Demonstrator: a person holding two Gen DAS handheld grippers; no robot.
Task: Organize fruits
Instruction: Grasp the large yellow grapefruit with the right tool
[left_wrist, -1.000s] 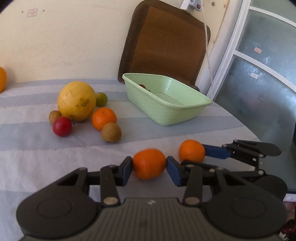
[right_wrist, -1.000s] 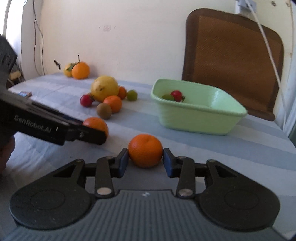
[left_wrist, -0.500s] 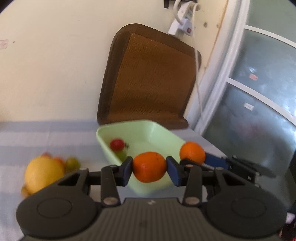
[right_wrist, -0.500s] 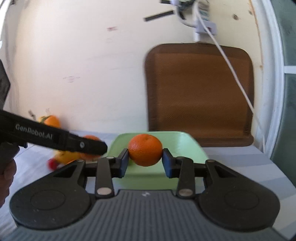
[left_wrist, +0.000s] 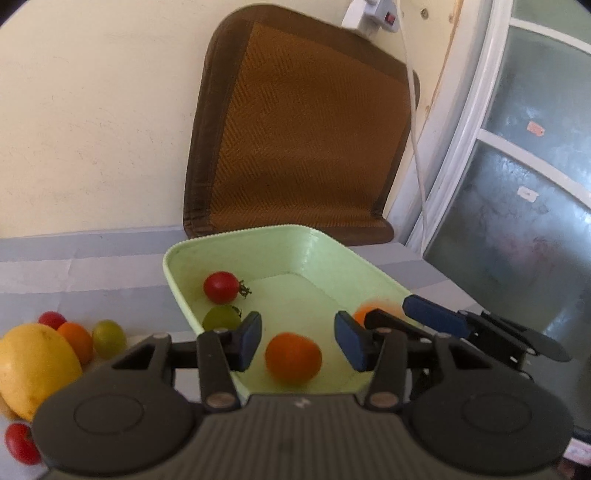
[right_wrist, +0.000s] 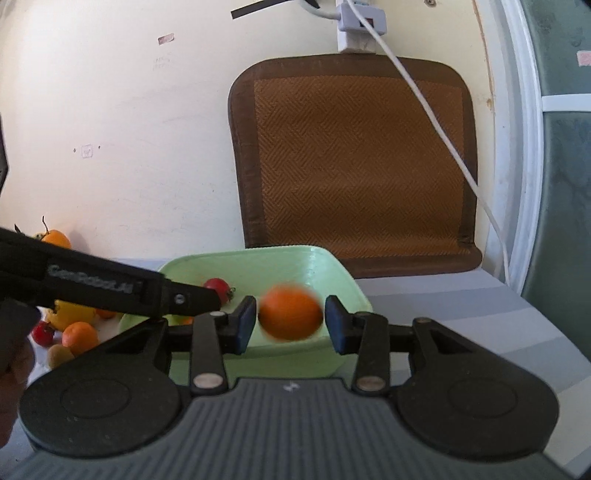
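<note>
Both oranges are seen over the green basin (left_wrist: 177, 280): the left orange (left_wrist: 293, 356) between the left gripper's (left_wrist: 297, 340) spread fingers, the right orange (right_wrist: 290, 313) between the right gripper's (right_wrist: 290, 324) parted fingers, neither touched.

A brown woven mat (left_wrist: 299, 136) leans against the cream wall (left_wrist: 96, 122); a white cable (right_wrist: 436, 129) crosses the mat.

A grey-striped table (left_wrist: 92, 266) carries a green basin (left_wrist: 317, 240) and loose fruits (left_wrist: 33, 362) beside it.

Home room: striped tablecloth (left_wrist: 92, 269), woven seat cushion (left_wrist: 303, 133) against wall, glazed door (left_wrist: 524, 184).
</note>
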